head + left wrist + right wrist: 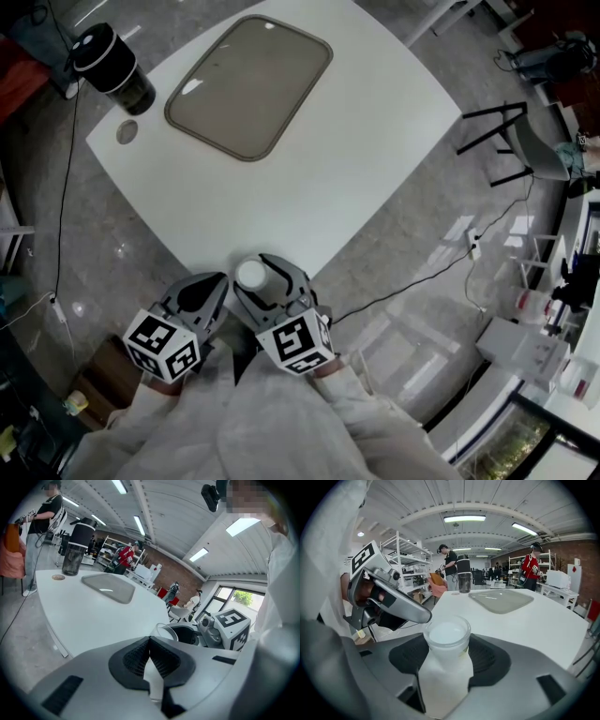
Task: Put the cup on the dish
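Observation:
A white cup (251, 275) with a round rim stands upright between the jaws of my right gripper (262, 273), at the near corner of the white table (375, 141). In the right gripper view both pads press against the cup (447, 637), so the right gripper (449, 642) is shut on it. My left gripper (208, 286) hangs just to the left of it, and its pads meet with nothing between them (150, 641). The dish (248, 86), a grey rounded tray, lies empty at the far side of the table, well away from both grippers.
A dark jar with a black lid (112, 67) and a small round coaster (127, 131) sit at the far left corner, beside the tray. A black cable (412, 281) runs over the floor at the right, near a chair (516, 141). People stand in the background.

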